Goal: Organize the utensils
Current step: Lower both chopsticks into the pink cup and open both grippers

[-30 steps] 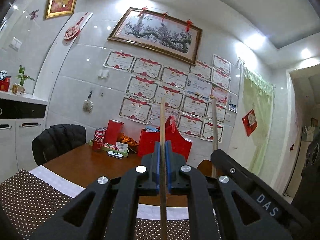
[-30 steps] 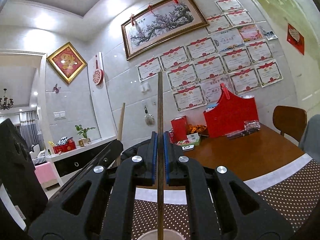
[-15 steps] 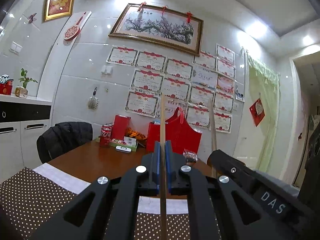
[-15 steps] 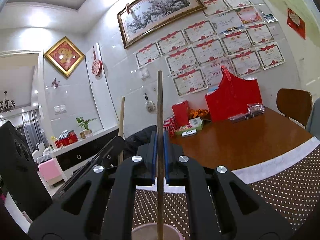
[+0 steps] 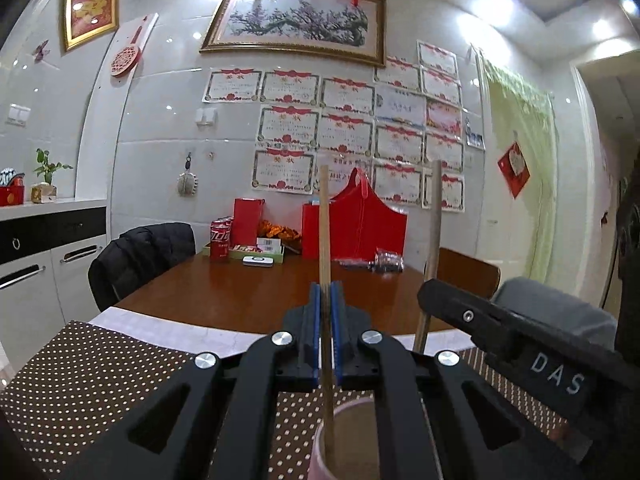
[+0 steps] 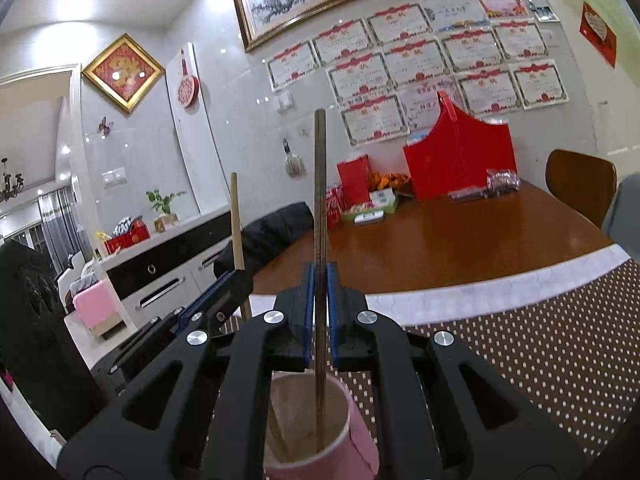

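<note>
My left gripper (image 5: pixel 326 300) is shut on a light wooden chopstick (image 5: pixel 325 232) held upright, its lower end inside a pink paper cup (image 5: pixel 320 452) just below the jaws. My right gripper (image 6: pixel 318 280) is shut on a dark wooden chopstick (image 6: pixel 319 184), also upright, its lower end inside the same pink cup (image 6: pixel 356 440). Each wrist view shows the other gripper beside it: the right gripper (image 5: pixel 432 292) with its chopstick (image 5: pixel 434 216), and the left gripper (image 6: pixel 236 276) with its chopstick (image 6: pixel 237 220). The cup stands on a brown dotted placemat (image 6: pixel 540 352).
A brown wooden table (image 5: pixel 256 292) runs back to the wall with a red bag (image 5: pixel 360 228), red boxes, cans and a tray. A black chair with a jacket (image 5: pixel 140 252) stands at the left, a brown chair (image 6: pixel 580 184) at the right, a white cabinet (image 5: pixel 36 264) along the left wall.
Both grippers have moved down with their chopsticks. The pink cup has come into view under both and the chopstick tips now sit inside it.
</note>
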The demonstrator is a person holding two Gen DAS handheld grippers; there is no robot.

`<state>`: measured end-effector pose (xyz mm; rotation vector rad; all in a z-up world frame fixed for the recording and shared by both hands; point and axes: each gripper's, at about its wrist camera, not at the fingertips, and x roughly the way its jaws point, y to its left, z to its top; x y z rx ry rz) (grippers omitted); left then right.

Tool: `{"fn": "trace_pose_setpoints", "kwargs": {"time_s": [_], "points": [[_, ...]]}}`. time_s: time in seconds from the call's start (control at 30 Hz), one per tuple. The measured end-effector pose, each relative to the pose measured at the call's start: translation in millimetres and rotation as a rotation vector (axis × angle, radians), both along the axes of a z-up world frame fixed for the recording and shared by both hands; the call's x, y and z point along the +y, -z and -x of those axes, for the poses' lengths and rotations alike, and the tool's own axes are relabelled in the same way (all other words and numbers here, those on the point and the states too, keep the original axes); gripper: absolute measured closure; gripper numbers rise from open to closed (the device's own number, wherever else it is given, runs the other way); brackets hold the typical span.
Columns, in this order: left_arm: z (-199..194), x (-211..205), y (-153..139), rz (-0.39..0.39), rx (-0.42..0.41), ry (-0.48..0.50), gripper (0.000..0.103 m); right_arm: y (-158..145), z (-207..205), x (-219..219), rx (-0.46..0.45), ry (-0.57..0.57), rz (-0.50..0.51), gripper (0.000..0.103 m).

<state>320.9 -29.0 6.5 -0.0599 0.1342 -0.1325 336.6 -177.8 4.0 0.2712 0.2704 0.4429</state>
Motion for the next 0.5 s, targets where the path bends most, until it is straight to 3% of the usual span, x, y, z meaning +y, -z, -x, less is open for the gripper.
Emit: {"fn": "trace_pose_setpoints", "kwargs": {"time_s": [0.1,0.17,0.23,0.27,0.5], "points": [[5,1,3,-0.031,0.010,-0.001,0.096,3,5,0,0.017,0.011,0.033,0.095],[9,4,2,-0.035,0.021,0.003,0.095,4,7,1,0.043,0.006,0.055,0.088],[12,8,0,-0.029,0.044,0.013,0.089,5,11,-1,0.058,0.023,0.066,0.049],[14,11,0,-0.024,0.051,0.003,0.082,6,14,-3,0.056,0.041,0.063,0.046],[37,24,-3,-0.041,0.071,-0.001,0.079,-1,42,-9,0.036,0.080,0.066,0.046]]}}
